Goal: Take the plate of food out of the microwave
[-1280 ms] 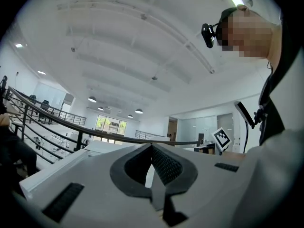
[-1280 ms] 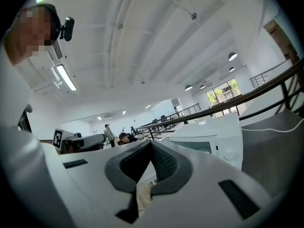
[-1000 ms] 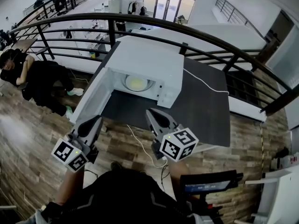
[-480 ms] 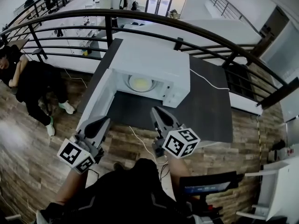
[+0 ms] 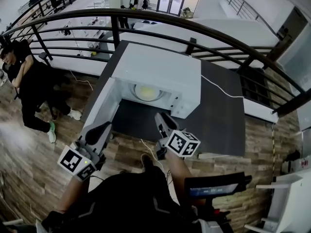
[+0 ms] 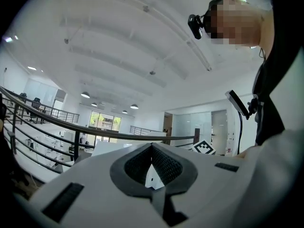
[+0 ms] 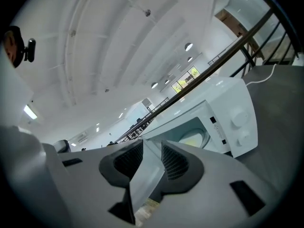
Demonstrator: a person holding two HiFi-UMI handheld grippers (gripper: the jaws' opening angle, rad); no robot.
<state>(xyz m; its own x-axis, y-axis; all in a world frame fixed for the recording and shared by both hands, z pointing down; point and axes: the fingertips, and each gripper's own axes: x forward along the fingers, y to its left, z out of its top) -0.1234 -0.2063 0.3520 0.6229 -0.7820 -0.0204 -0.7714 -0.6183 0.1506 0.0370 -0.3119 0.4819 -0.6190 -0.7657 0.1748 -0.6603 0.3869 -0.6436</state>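
The white microwave [image 5: 163, 72] stands on a dark table [image 5: 218, 120] with its door [image 5: 99, 106] swung open to the left. A plate of pale yellow food [image 5: 147, 92] rests inside the cavity; the right gripper view also shows the plate [image 7: 194, 137] and the microwave [image 7: 235, 115]. My right gripper [image 5: 162, 118] hovers over the table's front edge, short of the opening. Its jaws have just been opening and my right gripper [image 7: 152, 145] stands open with nothing between the pads. My left gripper [image 5: 103, 127] is beside the door's outer edge, and my left gripper [image 6: 152, 147] is shut and empty.
A black railing [image 5: 146, 21] curves behind the table. A person in black [image 5: 29, 76] sits at the left on the wooden floor. A white cable [image 5: 219, 89] crosses the table top, and another cable [image 5: 148, 149] hangs off the front edge. A small screen [image 5: 214, 188] sits at lower right.
The right gripper has dropped toward the table edge, rolled, and parted its jaws. The left gripper has shifted a little forward beside the door. The plate has stayed inside.
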